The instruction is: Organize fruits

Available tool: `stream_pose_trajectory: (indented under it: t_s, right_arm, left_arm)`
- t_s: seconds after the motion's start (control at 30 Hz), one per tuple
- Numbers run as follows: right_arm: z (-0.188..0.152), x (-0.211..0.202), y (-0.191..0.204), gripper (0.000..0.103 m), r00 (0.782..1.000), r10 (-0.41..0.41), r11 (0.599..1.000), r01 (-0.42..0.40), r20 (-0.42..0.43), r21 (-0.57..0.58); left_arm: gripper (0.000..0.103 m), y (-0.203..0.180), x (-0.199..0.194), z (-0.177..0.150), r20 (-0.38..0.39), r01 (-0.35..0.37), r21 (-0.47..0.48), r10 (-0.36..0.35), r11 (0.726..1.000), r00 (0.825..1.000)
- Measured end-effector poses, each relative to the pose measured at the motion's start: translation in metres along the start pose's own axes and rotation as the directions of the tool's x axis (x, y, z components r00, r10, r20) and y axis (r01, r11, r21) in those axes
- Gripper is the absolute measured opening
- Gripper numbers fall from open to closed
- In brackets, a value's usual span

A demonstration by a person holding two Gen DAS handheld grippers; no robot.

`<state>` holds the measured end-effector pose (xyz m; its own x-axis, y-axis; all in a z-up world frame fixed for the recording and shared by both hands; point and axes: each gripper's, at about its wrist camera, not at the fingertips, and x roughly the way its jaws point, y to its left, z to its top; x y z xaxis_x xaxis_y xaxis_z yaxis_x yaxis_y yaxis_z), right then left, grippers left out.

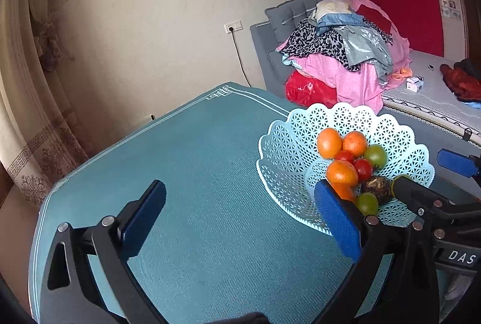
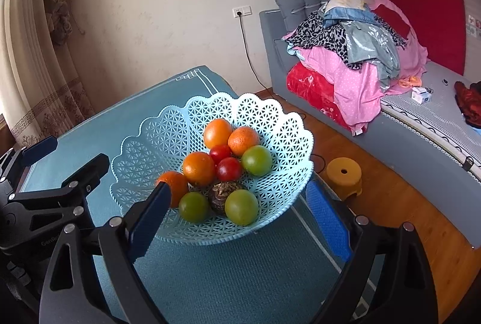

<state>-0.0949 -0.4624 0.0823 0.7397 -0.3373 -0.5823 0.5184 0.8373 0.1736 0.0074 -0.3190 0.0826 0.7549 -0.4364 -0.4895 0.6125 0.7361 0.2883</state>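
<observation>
lacy pale-blue plastic basket (image 2: 144, 143) set near table (image 1: 210, 173) right edge – smooth round fruits heaped inside. yellow stool (image 2: 344, 176) seen from right wrist only. left gripper (image 1: 240, 218), right gripper (image 2: 240, 215) – both spread wide, nothing held.

My left gripper (image 1: 240, 218) is black, angular framework with silver rivets and blue ribbed pads (image 1: 336, 221); white "DAS" lettering shows at four o'clock; my right gripper (image 2: 240, 221) matches, faint "GenRo" print at nine o'clock.
</observation>
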Motion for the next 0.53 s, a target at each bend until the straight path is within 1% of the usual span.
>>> stream_pose_trajectory:
  t_s: [0.1, 0.3, 0.4, 0.47, 0.53]
  right_arm:
    - [0.001, 0.000, -0.001, 0.090, 1.000, 0.000, 1.000, 0.000, -0.001, 0.002]
    - [0.001, 0.001, 0.002, 0.090, 1.000, 0.003, 1.000, -0.003, 0.001, 0.001]
    - [0.000, 0.000, 0.004, 0.091, 1.000, 0.009, 1.000, -0.009, 0.003, 0.001]
    - [-0.002, -0.002, 0.008, 0.090, 1.000, 0.008, 1.000, -0.008, 0.008, -0.004]
    - [-0.004, -0.006, 0.017, 0.091, 1.000, 0.002, 0.999, -0.001, 0.029, -0.033]
  left_arm:
    - [0.100, -0.001, -0.002, 0.000, 0.009, -0.010, 0.009, 0.010, 1.000, 1.000]
    - [0.100, 0.002, -0.002, 0.001, -0.004, -0.013, 0.010, 0.013, 1.000, 1.000]
    - [0.100, 0.011, 0.000, 0.000, -0.040, -0.015, -0.022, 0.014, 1.000, 0.999]
    - [0.100, 0.017, 0.001, -0.002, -0.054, -0.031, -0.036, 0.029, 0.999, 0.998]
    - [0.100, 0.024, 0.002, -0.007, -0.071, -0.047, -0.049, 0.044, 0.998, 0.997]
